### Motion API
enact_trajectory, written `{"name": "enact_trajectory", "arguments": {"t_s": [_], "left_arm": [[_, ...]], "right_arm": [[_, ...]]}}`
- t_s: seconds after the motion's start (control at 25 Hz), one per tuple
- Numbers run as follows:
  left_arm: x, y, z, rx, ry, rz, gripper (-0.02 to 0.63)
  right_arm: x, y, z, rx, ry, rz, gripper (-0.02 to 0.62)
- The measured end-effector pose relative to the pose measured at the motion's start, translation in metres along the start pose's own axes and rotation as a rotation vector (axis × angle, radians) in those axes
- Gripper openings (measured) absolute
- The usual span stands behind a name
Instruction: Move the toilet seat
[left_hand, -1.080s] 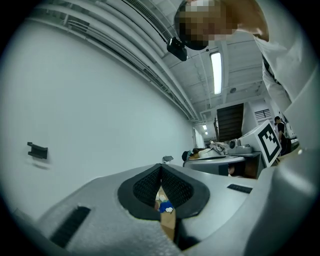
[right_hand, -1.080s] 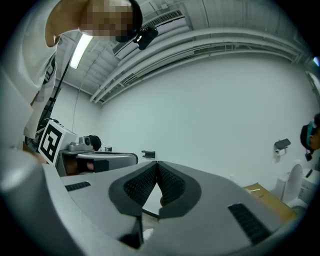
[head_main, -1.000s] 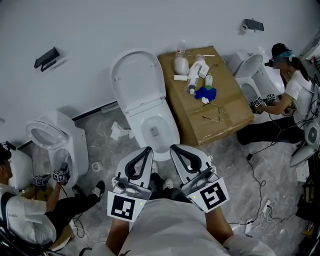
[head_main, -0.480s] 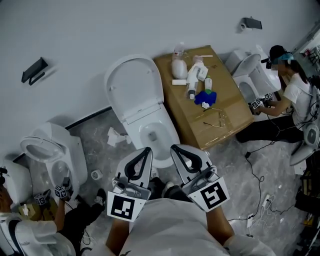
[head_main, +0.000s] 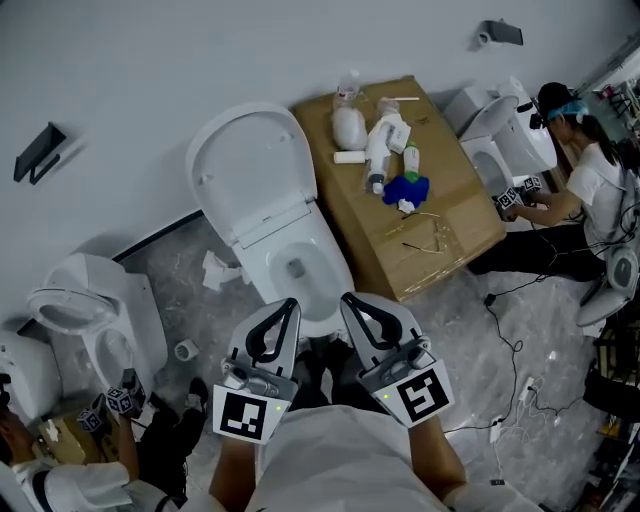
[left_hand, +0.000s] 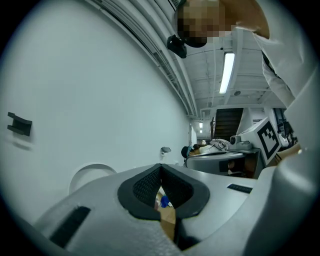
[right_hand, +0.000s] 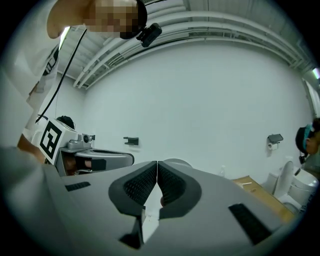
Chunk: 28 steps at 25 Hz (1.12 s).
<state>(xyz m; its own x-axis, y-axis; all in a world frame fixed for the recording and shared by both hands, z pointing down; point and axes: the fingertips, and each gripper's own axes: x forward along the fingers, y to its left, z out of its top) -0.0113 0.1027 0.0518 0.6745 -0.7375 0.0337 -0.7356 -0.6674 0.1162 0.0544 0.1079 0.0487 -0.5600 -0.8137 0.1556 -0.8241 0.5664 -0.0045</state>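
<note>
Jaws on both of your grippers were pressed together, with nothing between them. Your left gripper (head_main: 291, 303) and right gripper (head_main: 346, 298) sat side by side close to your body. In the head view their tips lay over the near edge of the toilet bowl (head_main: 300, 268). The toilet seat (head_main: 255, 165) stood raised beyond the bowl, tilted back against the white wall (head_main: 150, 60). It was well apart from both pairs of tips, and neither gripper touched it. A cardboard box (head_main: 440, 225) strewn with bottles lay just to the right of the toilet. In the left gripper view the seat's rounded top showed left of the closed jaws.
</note>
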Motion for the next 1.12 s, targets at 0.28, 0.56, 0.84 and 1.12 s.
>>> {"name": "enact_trajectory", "arguments": {"t_s": [0.28, 0.56, 0.84, 1.12], "left_arm": [[0.024, 0.004, -0.038, 0.027, 0.074, 0.023, 0.009], [0.041, 0.015, -0.085, 0.02, 0.155, 0.049, 0.011], [0.052, 0.025, -0.132, -0.011, 0.202, 0.047, 0.011], [0.052, 0.026, -0.185, -0.035, 0.273, 0.035, 0.012]], "right_arm": [[0.009, -0.021, -0.032, 0.032, 0.046, 0.032, 0.014], [0.023, -0.039, -0.075, 0.084, 0.079, 0.058, 0.015], [0.039, -0.047, -0.124, 0.111, 0.134, 0.066, 0.015], [0.042, -0.047, -0.181, 0.138, 0.226, 0.077, 0.017]]}}
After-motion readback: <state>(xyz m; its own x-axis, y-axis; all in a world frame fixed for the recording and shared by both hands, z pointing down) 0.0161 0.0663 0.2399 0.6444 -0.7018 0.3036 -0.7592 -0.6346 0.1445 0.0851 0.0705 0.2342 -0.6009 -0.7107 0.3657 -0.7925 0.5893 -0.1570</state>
